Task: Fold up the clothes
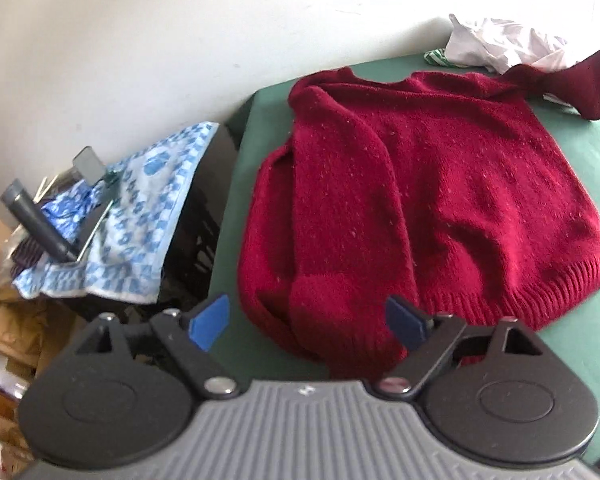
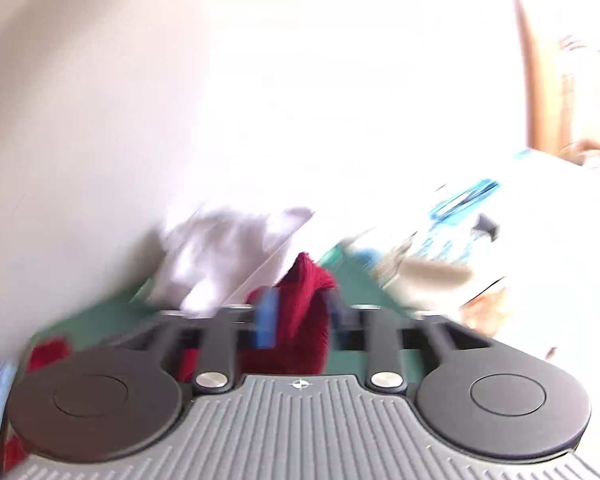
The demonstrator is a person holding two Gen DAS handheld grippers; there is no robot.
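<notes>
A dark red knitted sweater [image 1: 452,200] lies flat on the green table [image 1: 592,168], with its left sleeve folded down over the body. My left gripper [image 1: 306,316] hovers open over the sweater's near left hem, and its blue pads touch nothing. The other sleeve [image 1: 588,80] is lifted off the table at the far right. In the blurred right wrist view my right gripper [image 2: 300,316] has that red sleeve cuff [image 2: 304,300] between its pads and is shut on it.
A crumpled white garment [image 1: 500,40] lies at the table's far edge against the wall. Left of the table a black crate [image 1: 203,220] carries a blue-and-white patterned cloth [image 1: 139,216] and a grey tube. Cardboard clutter sits on the floor at the left.
</notes>
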